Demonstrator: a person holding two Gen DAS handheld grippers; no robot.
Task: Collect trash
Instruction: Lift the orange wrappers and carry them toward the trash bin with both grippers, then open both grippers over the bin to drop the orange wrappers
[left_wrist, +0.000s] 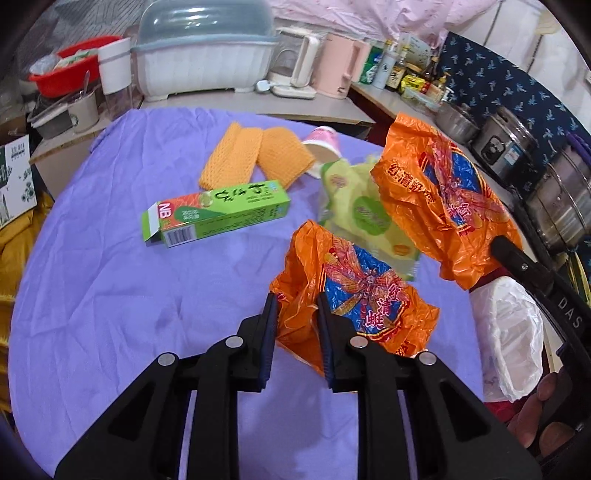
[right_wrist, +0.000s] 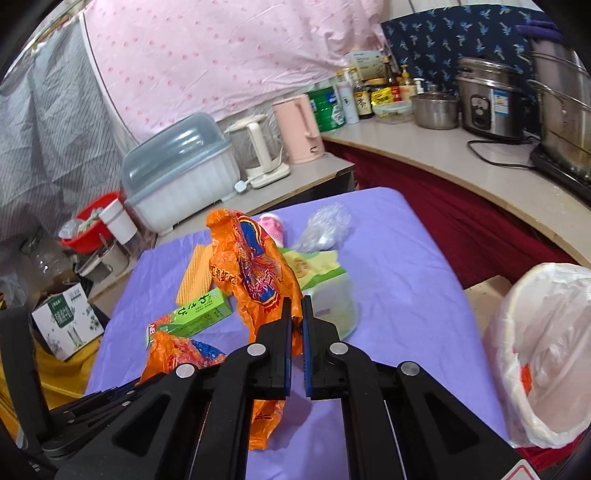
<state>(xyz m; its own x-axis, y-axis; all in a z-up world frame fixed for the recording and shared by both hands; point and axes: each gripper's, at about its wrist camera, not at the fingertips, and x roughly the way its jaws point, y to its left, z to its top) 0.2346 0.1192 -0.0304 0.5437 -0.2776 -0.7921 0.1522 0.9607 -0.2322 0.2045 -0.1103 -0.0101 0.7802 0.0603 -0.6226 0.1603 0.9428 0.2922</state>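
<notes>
I'm pinching one orange wrapper (right_wrist: 258, 280) in my right gripper (right_wrist: 296, 314), lifted near the table's (left_wrist: 110, 295) right edge. My left gripper (left_wrist: 295, 317) is closing on the other orange wrapper (left_wrist: 354, 291). Both look light, crinkly, slippery; a bunched fold seems safest. Farther off, the green box (left_wrist: 218, 212) is lying mid-table.

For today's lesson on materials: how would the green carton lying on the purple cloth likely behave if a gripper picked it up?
The green carton looks like thin card, so probably stiff enough to hold its shape. One end flap stands open, so it may be empty, light, and crush under a hard squeeze. Its flat sides lie on the purple cloth; it should slide rather than roll.
</notes>
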